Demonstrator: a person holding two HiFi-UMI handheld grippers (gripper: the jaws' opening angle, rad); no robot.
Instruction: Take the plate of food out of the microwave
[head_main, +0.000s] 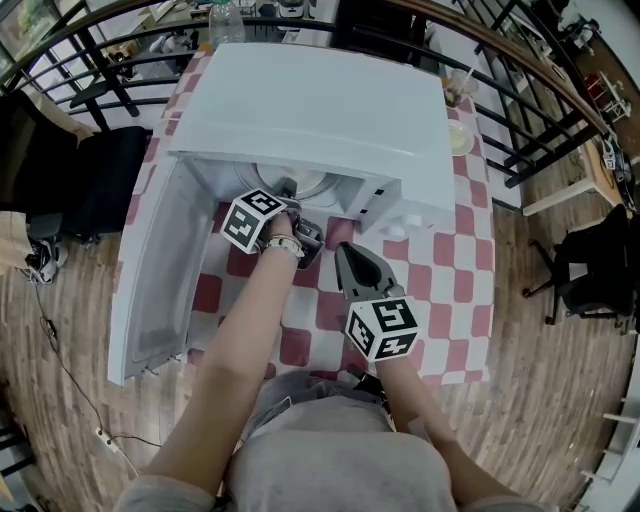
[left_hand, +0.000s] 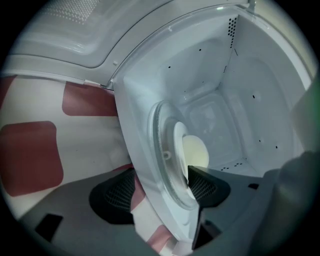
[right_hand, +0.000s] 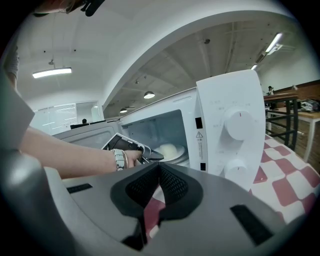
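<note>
- left hand-held gripper (left_hand: 159, 192): jaws apart, white round plate of pale food (left_hand: 192, 150) at 1 o'clock, inside the white microwave (left_hand: 250, 100)
- right hand-held gripper (right_hand: 160, 170): pinched together, empty

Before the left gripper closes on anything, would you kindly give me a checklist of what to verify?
1. Microwave door fully open: ok.
2. Plate of food sitting on the turntable, within reach: ok.
3. Left gripper jaws apart: ok.
4. Its jaws around the plate rim only: cannot tell; one pad is over the plate, the other looks to be outside the microwave's floor edge.
5. Right gripper shut, empty and clear of the opening: ok.
</note>
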